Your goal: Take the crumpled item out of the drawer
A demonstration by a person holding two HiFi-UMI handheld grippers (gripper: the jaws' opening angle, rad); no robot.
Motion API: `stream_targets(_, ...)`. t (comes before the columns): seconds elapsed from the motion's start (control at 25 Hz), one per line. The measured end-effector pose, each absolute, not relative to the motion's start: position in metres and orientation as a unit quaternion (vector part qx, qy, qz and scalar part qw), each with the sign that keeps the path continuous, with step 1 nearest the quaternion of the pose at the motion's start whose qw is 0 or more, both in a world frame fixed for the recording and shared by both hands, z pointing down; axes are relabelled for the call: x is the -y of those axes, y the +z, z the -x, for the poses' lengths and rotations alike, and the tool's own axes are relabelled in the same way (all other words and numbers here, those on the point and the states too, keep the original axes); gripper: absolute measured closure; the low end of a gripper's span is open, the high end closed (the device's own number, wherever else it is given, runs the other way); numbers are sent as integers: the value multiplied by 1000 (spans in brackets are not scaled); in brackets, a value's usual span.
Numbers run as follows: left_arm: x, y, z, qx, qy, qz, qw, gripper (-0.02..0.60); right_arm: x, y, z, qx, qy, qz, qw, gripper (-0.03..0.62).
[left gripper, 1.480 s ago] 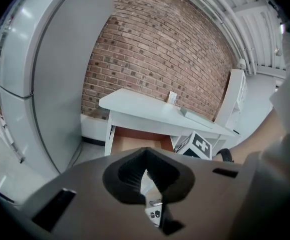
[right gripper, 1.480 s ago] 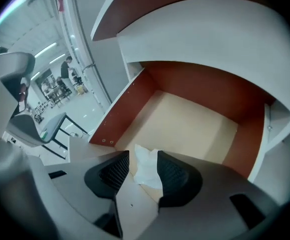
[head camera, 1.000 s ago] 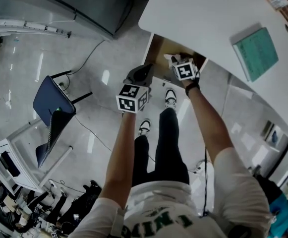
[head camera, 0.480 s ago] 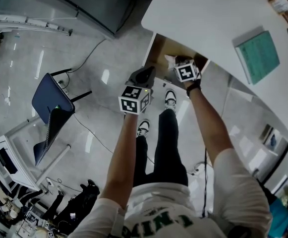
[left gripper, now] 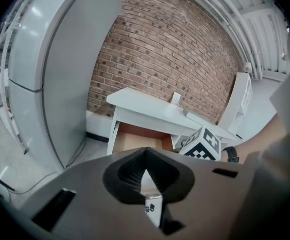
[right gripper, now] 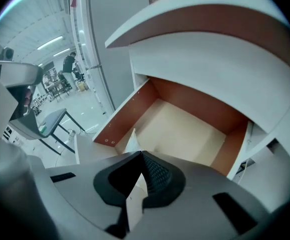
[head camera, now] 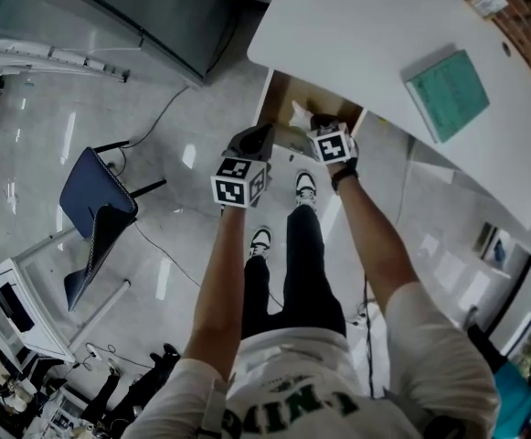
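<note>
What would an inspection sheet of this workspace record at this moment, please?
Surface: white desk, mostly bare.
Job's things: drawer pulled open, inside looks empty; white crumpled item held near its front.
Clutter: teal book and a small white object on the desk.
Grippers: right gripper shut on the crumpled item; left gripper shut, empty, outside the drawer.
Cables: dark cable on the floor by the grey cabinet.
Surroundings: brick wall, blue chair, glossy floor.
</note>
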State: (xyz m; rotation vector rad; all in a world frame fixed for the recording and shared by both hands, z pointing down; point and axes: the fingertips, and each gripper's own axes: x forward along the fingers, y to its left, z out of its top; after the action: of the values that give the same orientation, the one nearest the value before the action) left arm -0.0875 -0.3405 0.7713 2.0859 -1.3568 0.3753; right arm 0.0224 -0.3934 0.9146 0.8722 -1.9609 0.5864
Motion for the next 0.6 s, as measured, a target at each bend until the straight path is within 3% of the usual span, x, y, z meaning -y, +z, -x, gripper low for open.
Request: stream_targets(0.6,294,681,68,487,139,-823,257,589,344,751,-53,786,244,-448,351,591)
